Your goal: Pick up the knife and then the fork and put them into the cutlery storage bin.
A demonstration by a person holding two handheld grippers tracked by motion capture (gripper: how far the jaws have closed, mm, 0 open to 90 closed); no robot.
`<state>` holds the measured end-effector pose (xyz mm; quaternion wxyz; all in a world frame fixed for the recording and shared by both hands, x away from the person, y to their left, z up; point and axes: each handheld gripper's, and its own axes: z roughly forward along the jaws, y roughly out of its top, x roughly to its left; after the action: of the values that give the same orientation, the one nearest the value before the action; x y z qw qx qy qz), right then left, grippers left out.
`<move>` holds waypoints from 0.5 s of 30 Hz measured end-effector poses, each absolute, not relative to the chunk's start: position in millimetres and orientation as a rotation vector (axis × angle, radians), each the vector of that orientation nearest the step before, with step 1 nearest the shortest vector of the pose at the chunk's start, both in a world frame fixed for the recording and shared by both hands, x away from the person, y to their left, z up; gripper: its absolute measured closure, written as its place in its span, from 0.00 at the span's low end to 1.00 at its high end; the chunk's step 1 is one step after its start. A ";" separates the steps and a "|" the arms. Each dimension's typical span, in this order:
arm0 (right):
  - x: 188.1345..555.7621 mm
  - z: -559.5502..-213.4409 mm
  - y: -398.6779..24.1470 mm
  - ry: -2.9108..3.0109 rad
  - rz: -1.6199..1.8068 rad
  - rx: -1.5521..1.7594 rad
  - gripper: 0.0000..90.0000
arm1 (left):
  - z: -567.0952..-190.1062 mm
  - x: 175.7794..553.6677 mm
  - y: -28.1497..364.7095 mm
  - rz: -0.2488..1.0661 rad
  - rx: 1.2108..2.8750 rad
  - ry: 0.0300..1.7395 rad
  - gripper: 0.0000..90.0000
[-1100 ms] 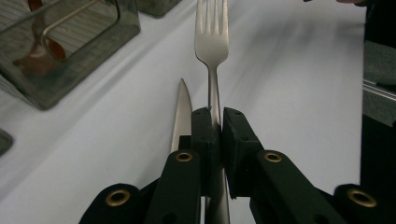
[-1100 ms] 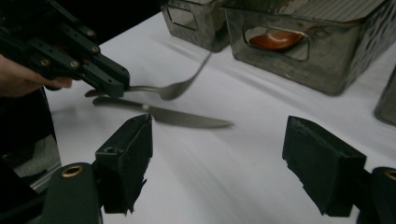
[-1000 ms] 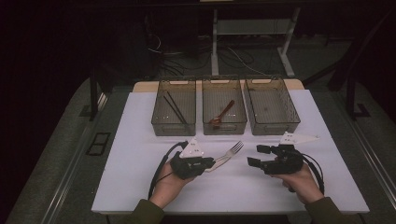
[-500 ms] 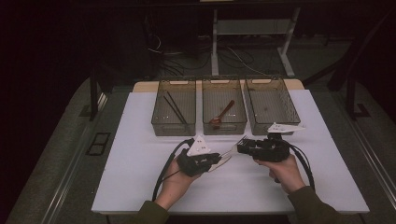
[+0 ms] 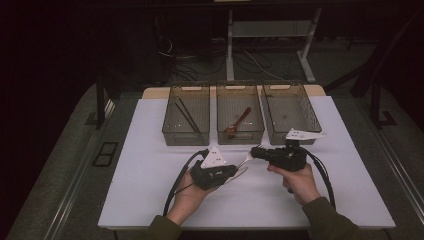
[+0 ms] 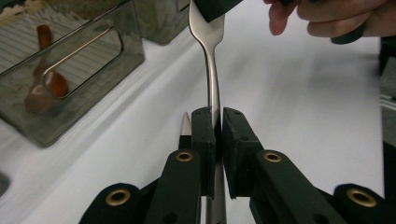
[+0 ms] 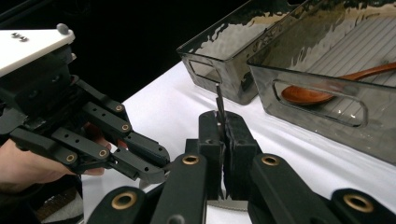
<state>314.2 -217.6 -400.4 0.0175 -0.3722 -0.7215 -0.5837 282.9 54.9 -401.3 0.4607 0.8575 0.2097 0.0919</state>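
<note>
Steel showed between both sets of jaws: a fork [image 6: 211, 56] was held above the white table [image 5: 150, 175], its handle clamped in the left gripper [image 6: 217, 135] and its tine end pinched by the right gripper [image 7: 223, 128], whose jaws had just been closing onto it. In the high view the left gripper [image 5: 235, 172] and right gripper [image 5: 255, 151] were seen tip to tip, with the fork [image 5: 245, 161] bridging them. A hand-over from left to right was judged to be the step in hand; next, the left jaws would need to be opened while the right grip was kept firm, so that the fork would not drop or swing. Three smoky plastic bins stood in a row behind. Dark chopsticks [image 5: 187, 116] were seen in the left bin [image 5: 170, 136], a wooden spoon [image 5: 237, 124] in the middle bin [image 5: 240, 138], and nothing could be made out in the right bin [image 5: 314, 120].
</note>
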 end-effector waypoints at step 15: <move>317.6 -385.7 -254.9 -2.322 -1.846 -1.273 0.97 | -407.9 282.9 105.1 0.184 2.022 0.533 0.62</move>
<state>317.6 -254.9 -385.7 -0.0433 -0.3939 -0.7187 -0.5713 282.9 105.1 -407.9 0.4980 0.8353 0.2203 0.0759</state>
